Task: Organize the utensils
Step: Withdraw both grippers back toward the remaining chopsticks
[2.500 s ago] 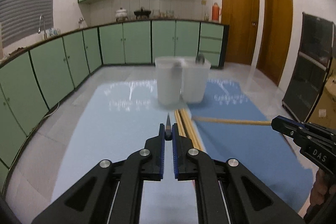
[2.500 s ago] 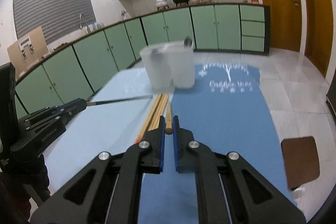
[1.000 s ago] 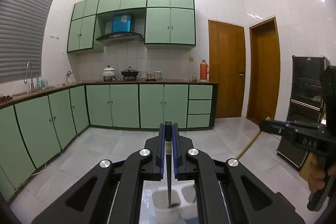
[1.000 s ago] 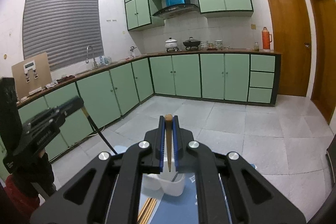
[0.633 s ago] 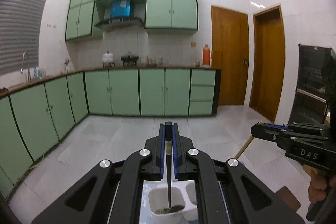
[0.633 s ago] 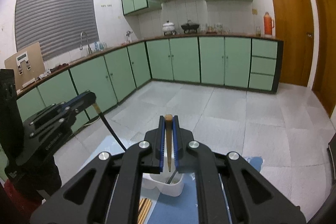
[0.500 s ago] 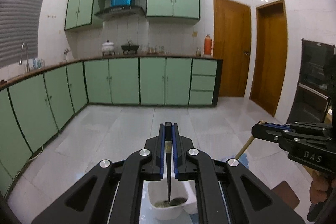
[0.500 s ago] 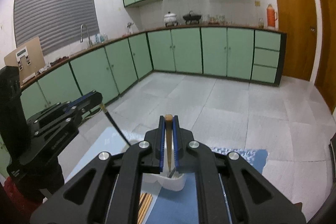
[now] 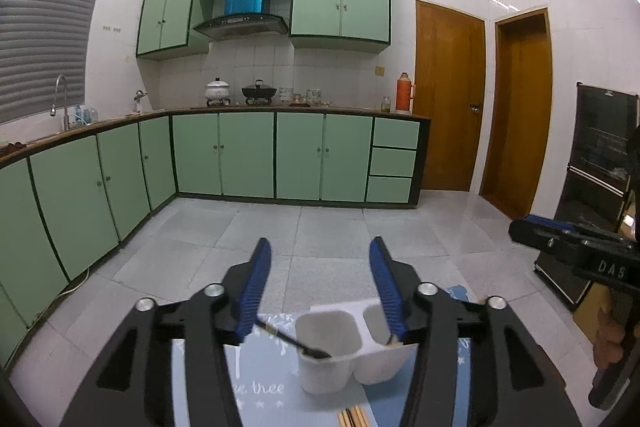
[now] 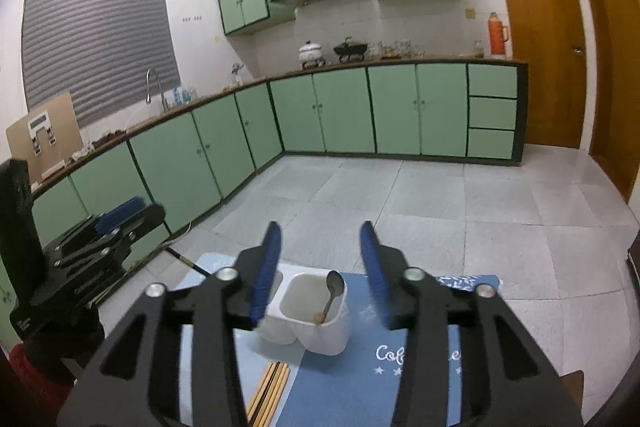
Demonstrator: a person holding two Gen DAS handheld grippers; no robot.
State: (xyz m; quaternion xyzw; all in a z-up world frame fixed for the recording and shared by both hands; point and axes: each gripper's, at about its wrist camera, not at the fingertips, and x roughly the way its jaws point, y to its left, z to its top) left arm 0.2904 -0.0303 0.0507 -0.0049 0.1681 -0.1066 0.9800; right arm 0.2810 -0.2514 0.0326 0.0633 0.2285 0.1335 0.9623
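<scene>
Green cabinets (image 9: 248, 159) ringed the kitchen behind the blue mat (image 10: 360, 379). Left gripper (image 9: 320, 283) was spread wide, empty, above the white holder (image 9: 344, 351); a dark utensil (image 9: 296, 343) leaned in its left cup. Right gripper (image 10: 320, 267) gaped too, a spoon (image 10: 332, 295) standing in the right cup, chopsticks (image 10: 272, 391) lying just beside.

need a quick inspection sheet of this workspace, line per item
surface: blue mat, two shades, white lettering
job's things: two joined white cups; spoon and a wooden stick end in the right-hand cup; dark-handled utensil leaning out of the left-hand cup; bundle of chopsticks lying on the mat
clutter: nothing seen
grippers: left gripper and right gripper both above the cups, jaws wide apart, empty
cables: one on the floor by the cabinets
surroundings: green kitchen cabinets, wooden doors
</scene>
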